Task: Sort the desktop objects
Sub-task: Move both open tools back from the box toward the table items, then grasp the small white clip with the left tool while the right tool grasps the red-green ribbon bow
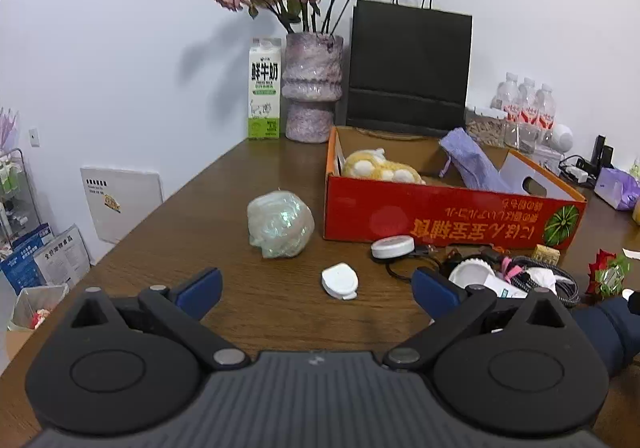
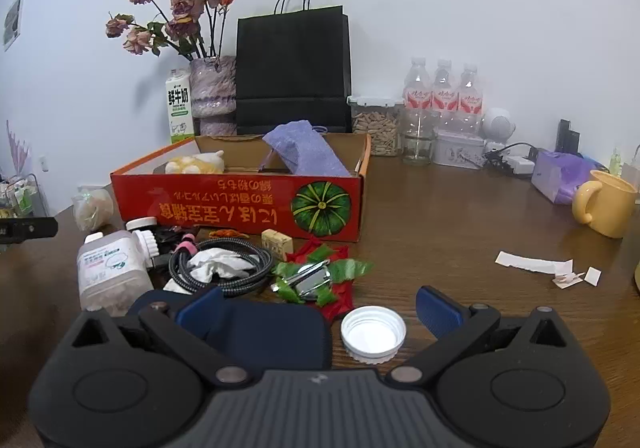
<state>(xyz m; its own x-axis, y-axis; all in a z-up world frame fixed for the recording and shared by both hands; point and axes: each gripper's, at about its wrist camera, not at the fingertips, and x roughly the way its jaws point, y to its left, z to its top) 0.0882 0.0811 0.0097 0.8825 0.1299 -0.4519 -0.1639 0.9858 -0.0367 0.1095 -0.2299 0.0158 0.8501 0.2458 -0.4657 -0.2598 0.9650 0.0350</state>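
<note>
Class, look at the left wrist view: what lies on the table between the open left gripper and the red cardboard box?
In the left wrist view, a small white case lies between the left gripper and the red cardboard box.

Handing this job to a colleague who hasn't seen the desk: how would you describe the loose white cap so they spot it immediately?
Start at the red cardboard box with the pumpkin picture, then come toward the camera past the red-and-green foil wrapper. The round white ribbed plastic cap lies there on the brown wooden table, open side up, between the right gripper jaws. Unlike the neighbouring clutter, it is a shallow, empty ring.
</note>
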